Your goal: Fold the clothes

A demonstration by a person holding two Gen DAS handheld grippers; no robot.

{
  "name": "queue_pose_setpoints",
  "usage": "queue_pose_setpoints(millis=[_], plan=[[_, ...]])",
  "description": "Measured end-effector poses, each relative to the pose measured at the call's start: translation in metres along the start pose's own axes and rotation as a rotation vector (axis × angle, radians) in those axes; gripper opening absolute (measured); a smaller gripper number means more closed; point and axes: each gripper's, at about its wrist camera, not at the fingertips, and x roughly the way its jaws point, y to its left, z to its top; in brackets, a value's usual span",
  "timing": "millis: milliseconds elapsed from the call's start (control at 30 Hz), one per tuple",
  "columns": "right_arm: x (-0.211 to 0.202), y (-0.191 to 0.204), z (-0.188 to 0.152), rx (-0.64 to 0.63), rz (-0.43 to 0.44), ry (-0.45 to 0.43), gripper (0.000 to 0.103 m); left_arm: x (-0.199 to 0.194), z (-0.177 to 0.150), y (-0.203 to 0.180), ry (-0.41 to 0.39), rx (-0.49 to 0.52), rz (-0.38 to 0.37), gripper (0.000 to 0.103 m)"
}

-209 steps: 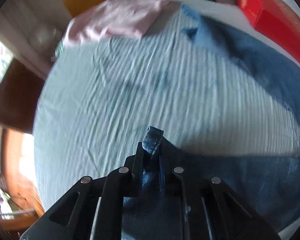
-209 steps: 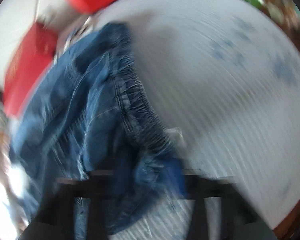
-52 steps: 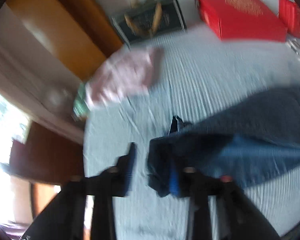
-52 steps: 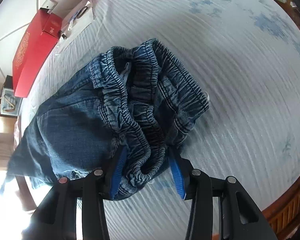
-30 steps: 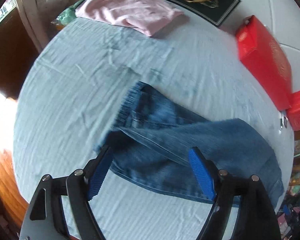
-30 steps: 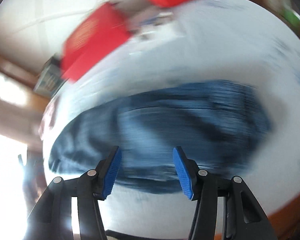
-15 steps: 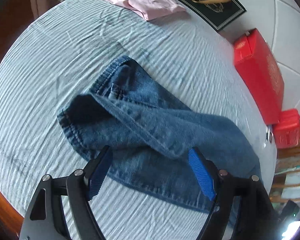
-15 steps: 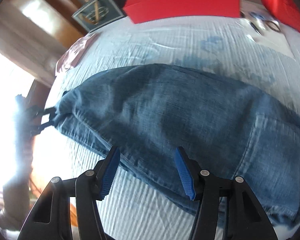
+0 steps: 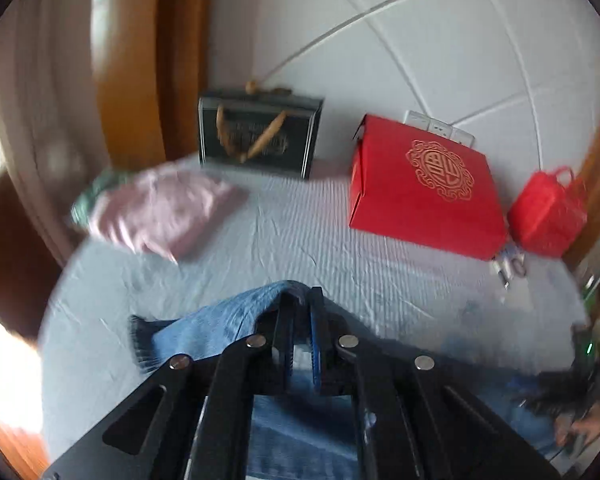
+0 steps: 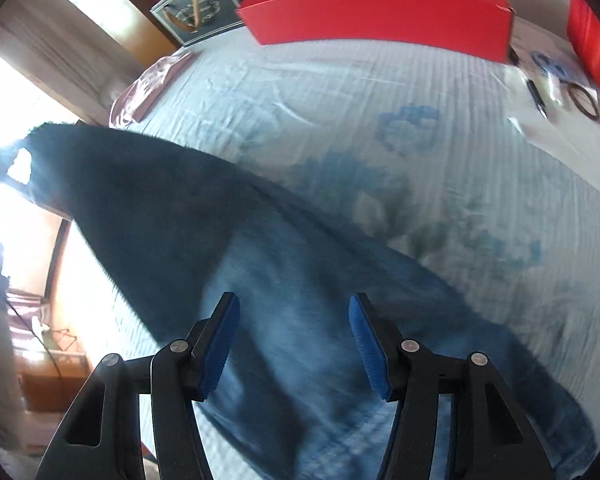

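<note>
Left tongs (image 9: pixel 300 312) pinch a jeans (image 9: pixel 220 324) fold, bottom centre. Right tongs (image 10: pixel 294 340) wide apart over jeans on the bed (image 10: pixel 340 92).

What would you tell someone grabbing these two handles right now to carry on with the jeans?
Left tool: shut on a lifted edge of the jeans.
Right tool: open, over the jeans' wide end, holding nothing.
The jeans lie stretched across the bed; a folded pink top sits at the far corner.
Done: jeans laid out long, apparently doubled leg on leg.
Left: probably carry the held end over to the other end, then smooth flat.
</note>
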Motion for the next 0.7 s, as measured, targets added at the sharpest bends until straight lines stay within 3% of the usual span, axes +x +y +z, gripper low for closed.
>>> queue_pose_setpoints(millis=[67, 133, 167, 200, 300, 367, 500, 567, 700], plan=[[-0.004, -0.017, -0.007, 0.023, 0.005, 0.009, 0.057, 0.002, -0.021, 0.017, 0.076, 0.021, 0.078, 0.007], [-0.008, -0.031, -0.018, 0.045, -0.002, 0.014, 0.057, 0.034, -0.061, 0.052, 0.258, -0.036, 0.165, 0.013], [-0.011, -0.038, -0.024, 0.059, -0.005, 0.015, 0.057, 0.049, -0.081, 0.069, 0.342, -0.069, 0.201, 0.032], [-0.013, -0.044, -0.030, 0.076, -0.004, 0.016, 0.057, 0.061, -0.100, 0.086, 0.416, -0.107, 0.228, 0.038], [-0.026, -0.062, -0.051, 0.153, -0.017, 0.004, 0.057, 0.091, -0.152, 0.133, 0.605, -0.225, 0.280, 0.038], [-0.045, -0.073, -0.068, 0.213, -0.040, -0.033, 0.057, 0.077, -0.151, 0.148, 0.572, -0.277, 0.220, 0.038], [-0.086, -0.097, -0.105, 0.366, -0.145, -0.140, 0.057, 0.069, -0.119, 0.164, 0.476, -0.263, 0.215, 0.065], [-0.105, -0.109, -0.127, 0.461, -0.231, -0.192, 0.058, 0.084, -0.108, 0.170, 0.473, -0.274, 0.201, 0.065], [-0.136, -0.128, -0.181, 0.666, -0.326, -0.276, 0.062, 0.126, -0.103, 0.172, 0.529, -0.307, 0.149, 0.065]])
